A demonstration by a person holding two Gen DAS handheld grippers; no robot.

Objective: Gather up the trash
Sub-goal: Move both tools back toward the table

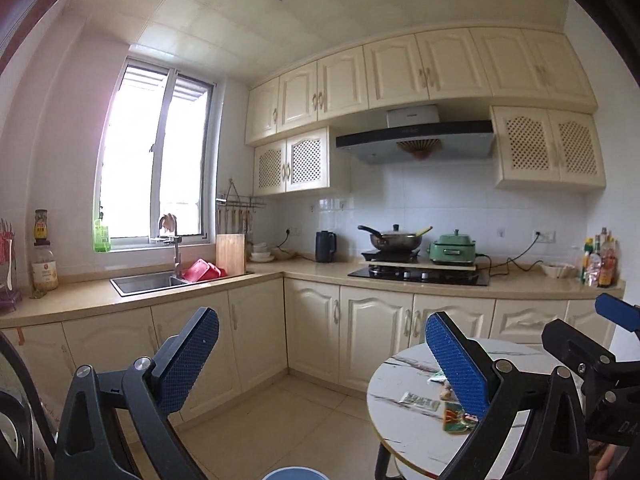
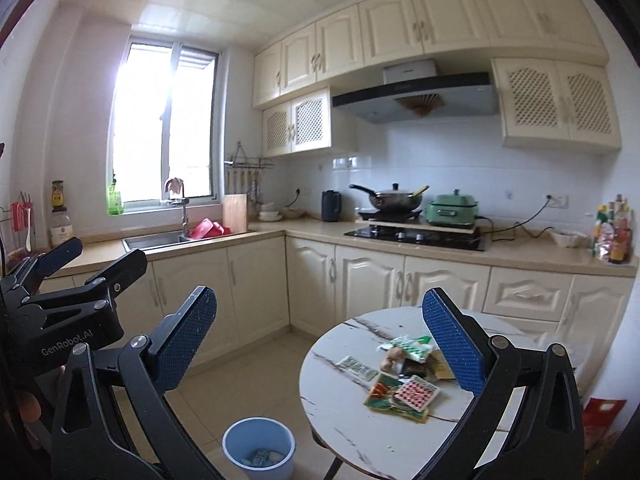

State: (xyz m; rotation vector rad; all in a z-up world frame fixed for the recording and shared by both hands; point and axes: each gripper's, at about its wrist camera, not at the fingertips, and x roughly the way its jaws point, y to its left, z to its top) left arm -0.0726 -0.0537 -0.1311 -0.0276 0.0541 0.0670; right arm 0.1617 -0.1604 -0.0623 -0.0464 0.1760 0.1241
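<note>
A pile of snack wrappers [image 2: 404,372] lies on the round white marble-look table [image 2: 344,412], with a flat packet [image 2: 358,368] a little apart on its left. On the floor left of the table stands a blue bin [image 2: 258,446] holding a few scraps. My right gripper [image 2: 319,294] is open and empty, raised above the table's near side. My left gripper [image 1: 322,316] is also open and empty, level, to the left of the table [image 1: 400,432]. The wrappers [image 1: 420,400] are partly hidden behind its right finger. Each gripper shows at the edge of the other's view.
An L-shaped kitchen counter [image 2: 312,228] runs behind, with a sink [image 2: 156,240], hob [image 2: 416,236], wok, green cooker [image 2: 452,208], kettle and bottles [image 2: 614,236]. Cream cabinets stand below it. A red bag [image 2: 600,420] sits on the floor at right. Tiled floor lies between bin and cabinets.
</note>
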